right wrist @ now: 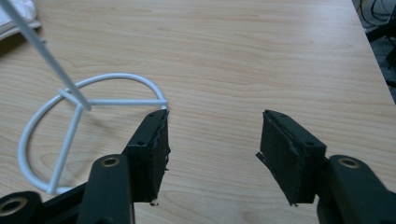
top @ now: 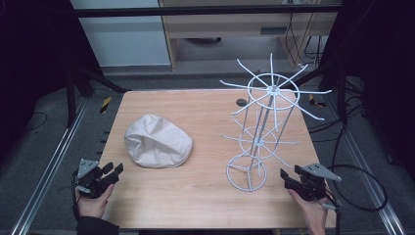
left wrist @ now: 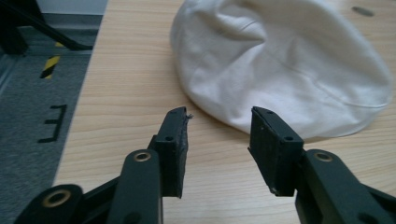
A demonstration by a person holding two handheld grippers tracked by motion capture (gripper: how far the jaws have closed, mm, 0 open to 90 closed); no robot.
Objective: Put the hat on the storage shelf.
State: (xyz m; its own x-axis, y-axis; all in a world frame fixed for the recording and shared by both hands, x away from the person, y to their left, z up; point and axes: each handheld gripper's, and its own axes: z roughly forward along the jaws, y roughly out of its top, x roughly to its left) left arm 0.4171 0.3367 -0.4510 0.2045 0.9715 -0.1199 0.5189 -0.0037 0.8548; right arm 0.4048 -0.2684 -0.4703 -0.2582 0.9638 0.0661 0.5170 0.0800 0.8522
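A crumpled white cloth cap [top: 157, 141] lies on the left half of the wooden table [top: 205, 191]. A white wire rack [top: 262, 127] with spoked rings stands on the right half. My left gripper [top: 111, 171] rests at the table's left front edge, open, jaws aimed at the cap [left wrist: 280, 60] a short way ahead, nothing between them. My right gripper [top: 288, 177] is at the right front, open and empty, just right of the rack's round base ring [right wrist: 84, 130].
A small dark spot [top: 242, 102] marks the table's far side. Black frame posts stand at both sides, metal rails run along the floor, and cables [top: 362, 186] lie on the floor at the right. Bare wood lies between cap and rack.
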